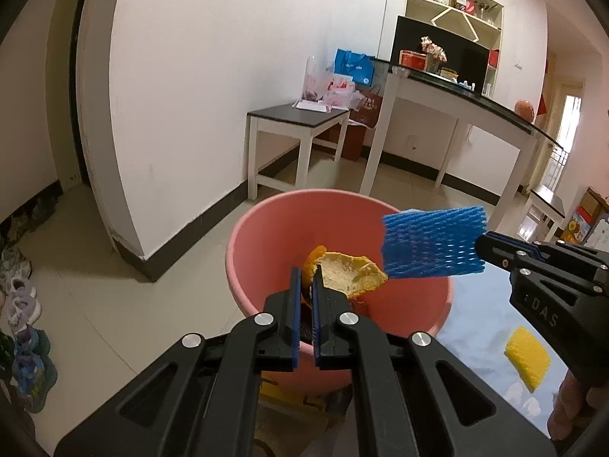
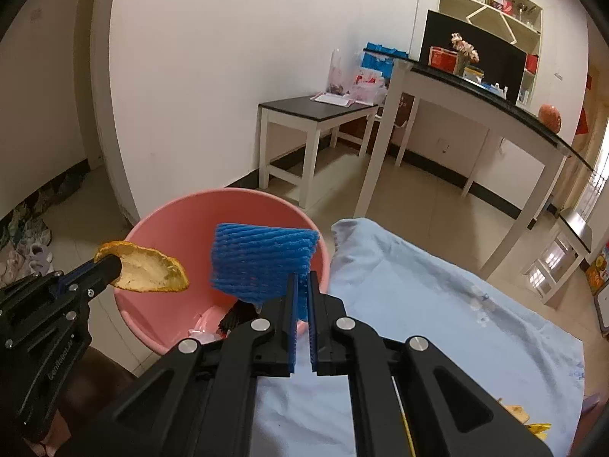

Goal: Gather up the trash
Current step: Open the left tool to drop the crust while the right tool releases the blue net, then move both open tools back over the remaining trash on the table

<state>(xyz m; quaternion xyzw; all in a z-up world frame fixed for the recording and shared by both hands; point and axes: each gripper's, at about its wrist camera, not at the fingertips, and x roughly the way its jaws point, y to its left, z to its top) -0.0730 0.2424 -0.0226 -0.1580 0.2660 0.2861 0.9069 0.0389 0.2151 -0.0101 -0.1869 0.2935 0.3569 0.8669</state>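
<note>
Left tongs pinching orange peel, held over pink bucket. Right tongs pinching blue foam net, net above bucket rim at 3 o'clock side. Bucket on floor, just beside tabletop with light blue cloth. Dark scraps in bucket bottom. Yellow foam piece on cloth at 4 o'clock of bucket, well apart from both tongs.
</note>
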